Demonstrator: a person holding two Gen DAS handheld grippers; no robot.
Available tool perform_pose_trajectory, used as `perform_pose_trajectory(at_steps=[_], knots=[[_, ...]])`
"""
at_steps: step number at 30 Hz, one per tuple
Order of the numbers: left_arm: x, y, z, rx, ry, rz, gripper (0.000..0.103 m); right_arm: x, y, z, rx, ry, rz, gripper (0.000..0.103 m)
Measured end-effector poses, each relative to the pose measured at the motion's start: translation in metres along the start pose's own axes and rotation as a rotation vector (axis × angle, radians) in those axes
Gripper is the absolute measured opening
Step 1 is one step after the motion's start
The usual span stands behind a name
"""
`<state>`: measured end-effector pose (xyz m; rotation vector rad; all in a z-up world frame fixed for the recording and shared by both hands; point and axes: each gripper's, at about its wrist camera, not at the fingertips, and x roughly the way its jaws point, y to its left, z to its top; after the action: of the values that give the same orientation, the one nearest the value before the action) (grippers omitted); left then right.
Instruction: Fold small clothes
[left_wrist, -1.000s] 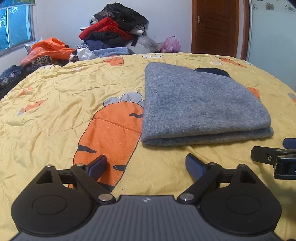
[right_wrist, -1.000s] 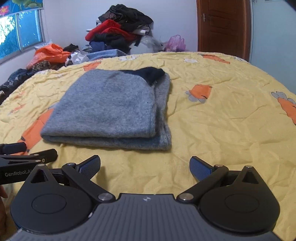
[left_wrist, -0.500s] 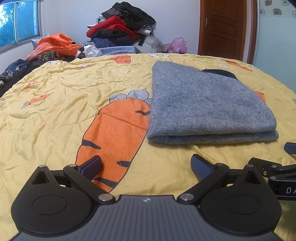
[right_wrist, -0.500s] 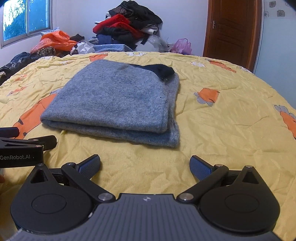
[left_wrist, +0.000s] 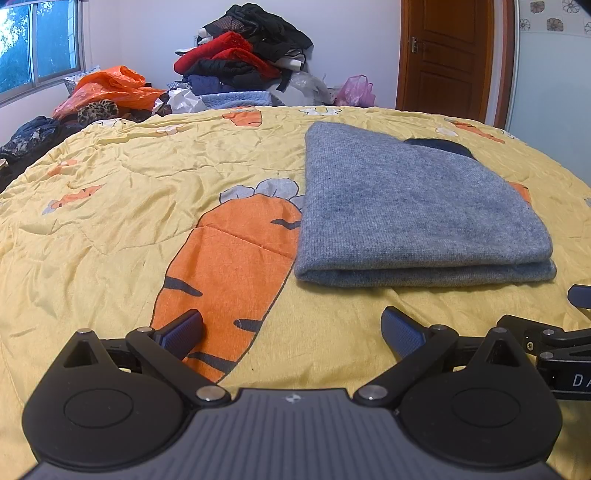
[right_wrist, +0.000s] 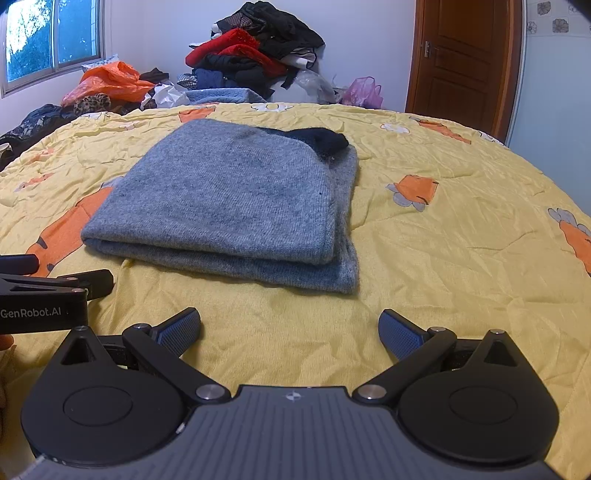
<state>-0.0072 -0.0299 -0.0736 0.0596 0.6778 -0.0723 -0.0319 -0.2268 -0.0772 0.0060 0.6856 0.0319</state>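
Note:
A grey knit garment (left_wrist: 413, 206) lies folded flat on the yellow carrot-print bedspread (left_wrist: 147, 192), with a dark navy part showing at its far edge. It also shows in the right wrist view (right_wrist: 229, 199). My left gripper (left_wrist: 291, 328) is open and empty, a little short of the garment's near left corner. My right gripper (right_wrist: 290, 326) is open and empty, just short of the garment's near right corner. Each gripper's side shows at the edge of the other's view.
A pile of red, black and blue clothes (left_wrist: 243, 62) and orange and pink plastic bags (left_wrist: 110, 88) sit past the bed's far edge. A window is at the left, a brown door (left_wrist: 447, 55) at the back right.
Both grippers have drawn back a little from the folded garment and stayed open. The garment has not moved.

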Motion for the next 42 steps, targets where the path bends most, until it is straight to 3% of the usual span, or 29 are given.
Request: perform_pose_trajectory(at_steps=[42], knots=[[-0.0008,0.0013,-0.0011,-0.002,0.000,0.000,0.103,0.0010,0.0003,-0.0008,0.018,-0.001,-0.018,0.103]])
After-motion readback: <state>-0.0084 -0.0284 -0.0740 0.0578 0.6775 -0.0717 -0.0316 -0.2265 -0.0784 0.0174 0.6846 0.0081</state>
